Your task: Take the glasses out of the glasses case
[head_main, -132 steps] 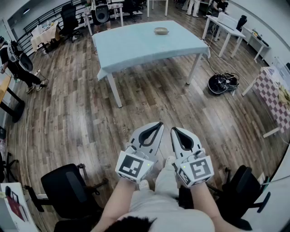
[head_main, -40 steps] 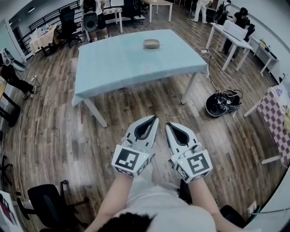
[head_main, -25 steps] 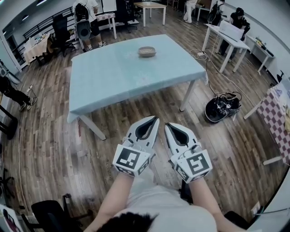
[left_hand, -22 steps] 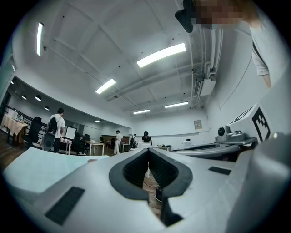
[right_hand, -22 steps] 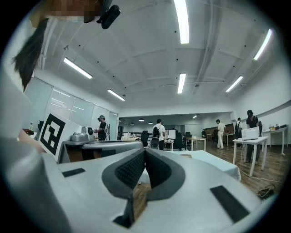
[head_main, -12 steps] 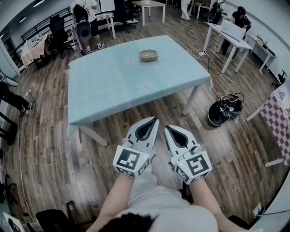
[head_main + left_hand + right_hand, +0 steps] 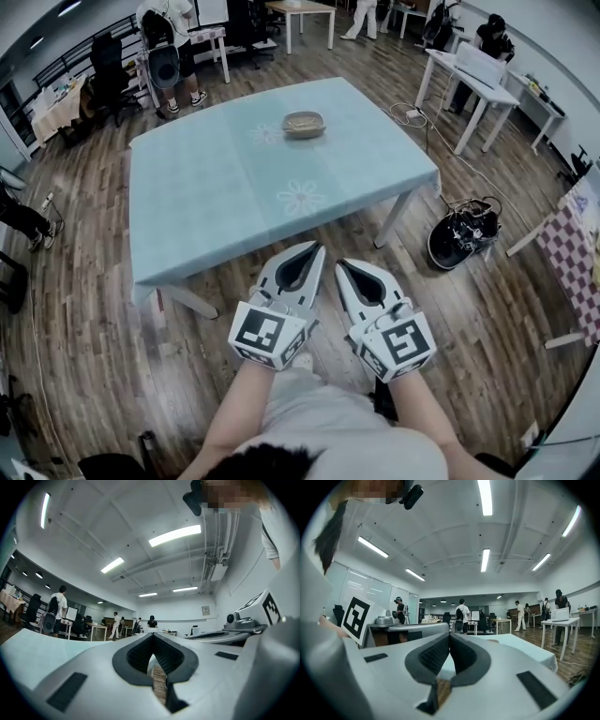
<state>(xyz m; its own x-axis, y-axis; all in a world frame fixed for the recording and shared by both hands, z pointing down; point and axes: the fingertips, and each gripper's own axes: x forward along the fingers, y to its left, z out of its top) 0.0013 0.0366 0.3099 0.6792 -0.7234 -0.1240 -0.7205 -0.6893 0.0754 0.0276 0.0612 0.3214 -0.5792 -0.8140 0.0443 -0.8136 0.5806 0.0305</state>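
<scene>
- A tabletop [image 7: 216, 187] under a pale blue cloth [image 7: 187, 225] is seen from above, standing on a wooden floor [image 7: 94, 309].
- The glasses case [image 7: 304, 123], a small tan oval, is set on the far half of the tabletop. It is too small for its lid to be made out.
- The left gripper [image 7: 315, 247] and the right gripper [image 7: 339, 264] are held side by side over the floor, just short of the tabletop's near edge. Both are pointed towards the table and are well apart from the case.
- In the left gripper view, its fingers [image 7: 136, 656] are seen pressed together at the tips, with nothing gripped between them.
- In the right gripper view, its fingers [image 7: 431, 656] are likewise closed tip to tip and empty.
- A black device [image 7: 461, 234] with cables is seen on the floor to the right of the table.
- A person [image 7: 165, 37] with a backpack is seen beyond the far left corner.
</scene>
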